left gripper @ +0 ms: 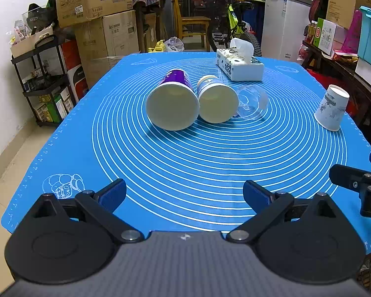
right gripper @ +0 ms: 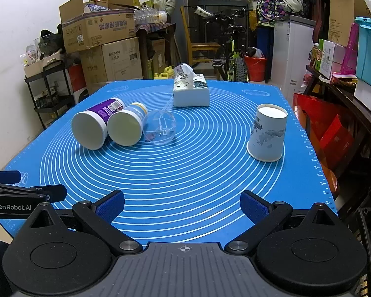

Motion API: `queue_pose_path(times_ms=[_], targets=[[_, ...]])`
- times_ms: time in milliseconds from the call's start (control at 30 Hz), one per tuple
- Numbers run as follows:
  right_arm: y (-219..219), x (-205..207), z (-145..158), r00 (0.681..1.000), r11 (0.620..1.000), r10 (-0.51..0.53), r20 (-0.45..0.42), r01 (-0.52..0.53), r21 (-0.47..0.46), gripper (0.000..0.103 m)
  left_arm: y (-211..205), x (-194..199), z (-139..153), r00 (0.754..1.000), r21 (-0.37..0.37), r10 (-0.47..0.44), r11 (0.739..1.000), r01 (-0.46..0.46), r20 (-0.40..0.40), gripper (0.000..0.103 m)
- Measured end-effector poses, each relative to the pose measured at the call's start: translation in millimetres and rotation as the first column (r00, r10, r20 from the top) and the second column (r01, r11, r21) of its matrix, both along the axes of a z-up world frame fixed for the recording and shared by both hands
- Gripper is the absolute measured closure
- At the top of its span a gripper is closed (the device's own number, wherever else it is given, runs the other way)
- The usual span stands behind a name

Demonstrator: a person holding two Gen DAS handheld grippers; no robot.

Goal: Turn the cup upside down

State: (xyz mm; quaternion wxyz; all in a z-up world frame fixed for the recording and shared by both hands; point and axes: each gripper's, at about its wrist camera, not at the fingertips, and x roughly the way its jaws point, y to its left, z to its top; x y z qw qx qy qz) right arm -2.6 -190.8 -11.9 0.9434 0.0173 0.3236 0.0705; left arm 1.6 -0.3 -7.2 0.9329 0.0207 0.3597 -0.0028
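Both grippers hover low over the near edge of the blue mat (right gripper: 185,173) on the desk, left gripper (left gripper: 184,193) and right gripper (right gripper: 182,204) each spread apart and empty. The printed paper cup (right gripper: 268,133) stands mouth-down at two o'clock. At ten o'clock lie a purple-labelled cup (right gripper: 94,126), a yellow-rimmed cup (right gripper: 127,127) and a clear plastic cup (right gripper: 160,126), with a tissue box (right gripper: 191,92) at twelve.

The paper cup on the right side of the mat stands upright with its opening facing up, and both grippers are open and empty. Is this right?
Not quite. The paper cup already stands upside down: its wide rim rests on the blue mat and its closed base faces up, as the right wrist view shows. The left gripper and the right gripper are indeed open and empty.
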Motion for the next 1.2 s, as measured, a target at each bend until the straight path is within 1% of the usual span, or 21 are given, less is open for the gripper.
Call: queue_pose_path(times_ms=[667, 1200], targets=[[-1.1, -0.3, 0.7, 1.0, 1.0, -0.003, 0.002, 0.003, 0.001, 0.003, 3.9, 1.2, -5.3, 1.0, 0.005, 0.001, 1.0, 0.0, -0.015, 0.003], [-1.7, 0.3, 0.4, 1.0, 1.0, -0.004, -0.003, 0.004, 0.0, 0.003, 2.4, 1.9, -3.5, 1.0, 0.005, 0.003, 1.0, -0.002, -0.018, 0.003]])
